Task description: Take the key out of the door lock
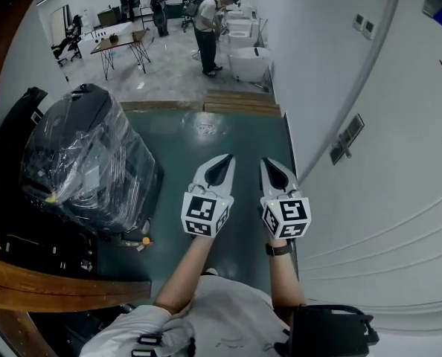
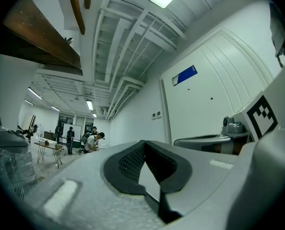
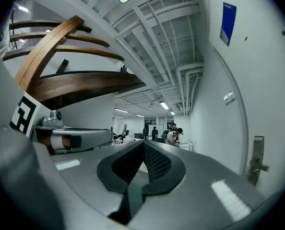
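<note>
A white door (image 1: 385, 155) fills the right side of the head view, with a grey lock plate and handle (image 1: 347, 138) on it. The same lever handle (image 3: 255, 161) shows at the right edge of the right gripper view. No key can be made out at this size. My left gripper (image 1: 225, 160) and right gripper (image 1: 269, 163) are held side by side over the green floor, left of the door and apart from the handle. Both point level toward the far room. Jaws of the left gripper (image 2: 143, 143) and right gripper (image 3: 143, 143) are shut with nothing between them.
A black object wrapped in clear plastic (image 1: 87, 162) stands on the left. A curved wooden beam (image 1: 57, 288) crosses below it. Wooden boards (image 1: 239, 103) lie at the end of the green floor (image 1: 206, 136). Beyond are white fixtures (image 1: 247, 54), a table (image 1: 120, 42) and several people (image 1: 206, 21).
</note>
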